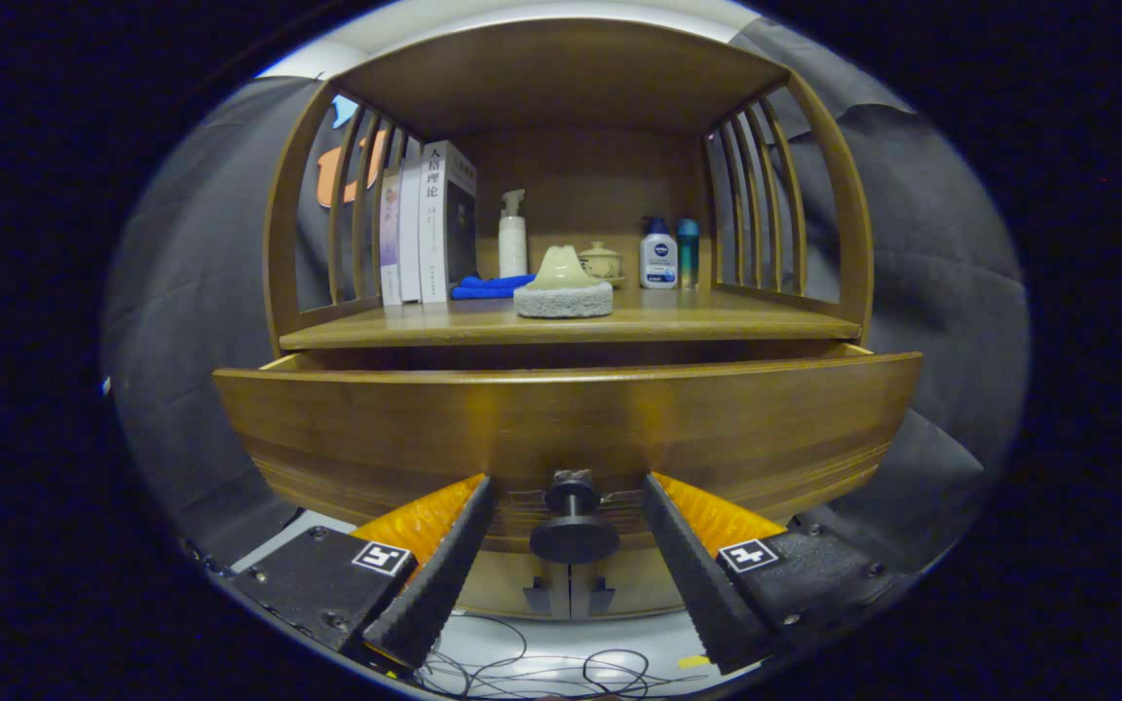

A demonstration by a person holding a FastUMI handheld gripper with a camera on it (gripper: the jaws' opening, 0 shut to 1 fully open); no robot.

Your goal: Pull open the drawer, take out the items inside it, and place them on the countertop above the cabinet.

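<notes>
Flanking the knob (574,521) without touching it, the gripper (569,506) has its two fingers spread wide, one on each side of the dark, round, mushroom-shaped pull. The ribbed, sawtooth inner faces of the fingers (444,565) angle inward toward the drawer (561,428) front, their tips close to the wood.

The drawer is a broad wooden panel with a smooth, glossy varnish and a fine horizontal grain; it stands pulled out from the cabinet (571,88), a dark gap showing between its top edge and the countertop (717,316) above. What lies inside it is hidden behind the front panel.

The countertop is a flat board of the same brown wood, roofed by a plank and walled at both sides by slender curved slats. On it, near the front, sits a sponge (563,287): a grey, coarse, oval pad under a pale, smooth, cone-like handle. Behind it lies a soft blue cloth (488,287), and behind that stands a white spray bottle (512,239). Upright books (430,224) lean against the left slats. A small cream lidded cup (601,261) rests toward the back, and to its right stand a white lotion bottle (658,255) with a blue cap and a thin teal tube (688,251).

Thin black cables (522,667) loop across the pale floor under the fingers.
</notes>
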